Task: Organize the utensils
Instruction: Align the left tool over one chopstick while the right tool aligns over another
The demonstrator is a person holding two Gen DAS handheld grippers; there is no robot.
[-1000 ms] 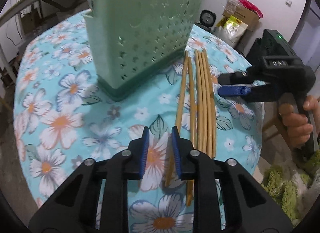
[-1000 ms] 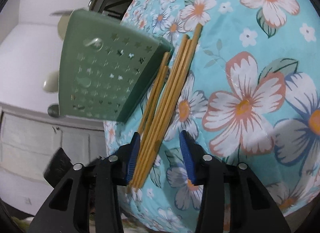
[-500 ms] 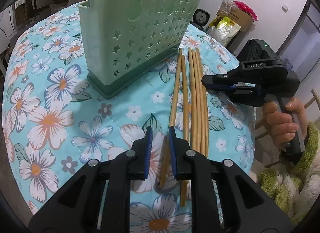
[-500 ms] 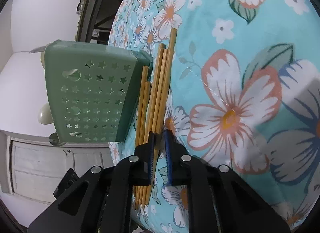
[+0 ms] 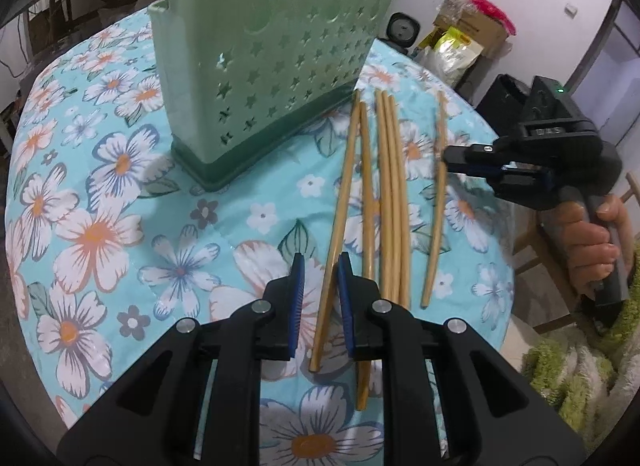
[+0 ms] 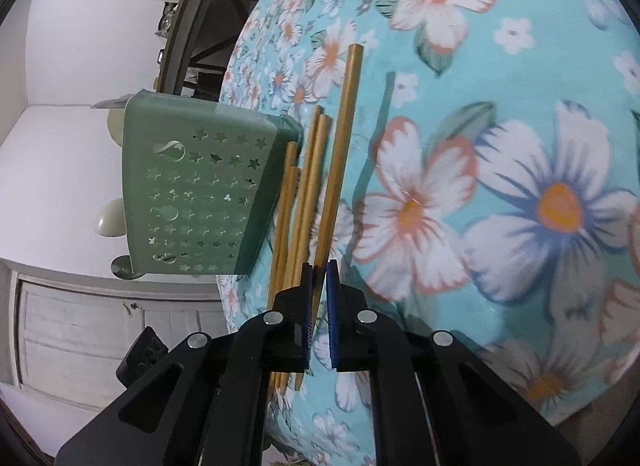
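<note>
The pale green plastic utensil holder [image 5: 272, 65], pierced with star-shaped holes, is showing a smooth, slightly satin face at upper centre. The tan bamboo chopsticks [image 5: 390, 193] are looking matt and finely sanded. The turquoise floral tablecloth [image 5: 100, 225] is giving off a faint sheen. The black plastic gripper arms [image 5: 320, 286] are carrying ribbed blue pads [image 5: 297, 298] and shiny metal rivets [image 5: 259, 307].

Six chopsticks [image 5: 390, 193], one green holder [image 5: 276, 65], two grippers [image 5: 320, 298].

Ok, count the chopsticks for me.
6 chopsticks. One is pinched in the right gripper, one lies inside the open left gripper, one beside it, three bunched between; that bunch may hide another.
</note>
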